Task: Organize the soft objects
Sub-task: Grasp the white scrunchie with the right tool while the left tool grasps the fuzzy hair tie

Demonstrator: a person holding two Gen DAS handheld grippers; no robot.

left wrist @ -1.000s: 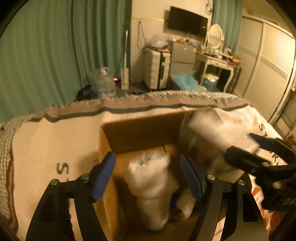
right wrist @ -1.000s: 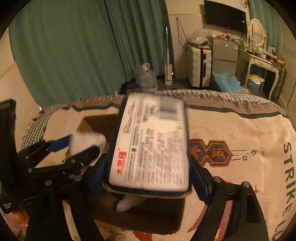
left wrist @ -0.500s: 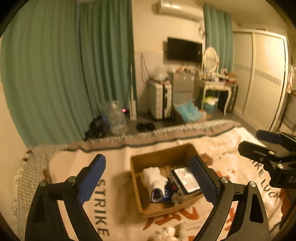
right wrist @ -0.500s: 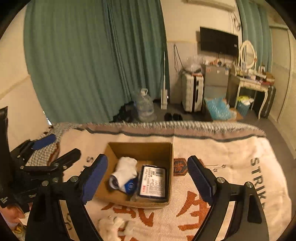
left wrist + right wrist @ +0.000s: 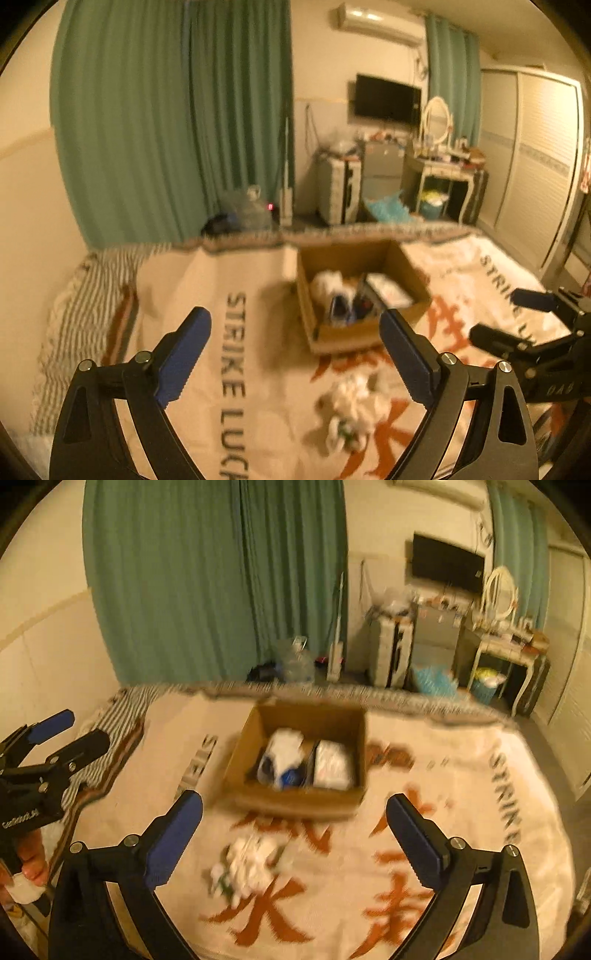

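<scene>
Both grippers are pulling back from the box (image 5: 295, 764), jaws open and empty; white plush (image 5: 249, 864), lower centre, is looking light, squashy; pinch its middle.

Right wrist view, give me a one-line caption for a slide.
Open right gripper above a blanket, facing a cardboard box of soft items and a loose white bundle.

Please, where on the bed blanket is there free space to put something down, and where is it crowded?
Bare patches of the cream printed blanket: left of the brown cardboard box up to the striped edge, and right of it. The box is crowded: white sock bundle beside white wrapped packet. The fluffy white soft toy takes the spot before the box.
</scene>
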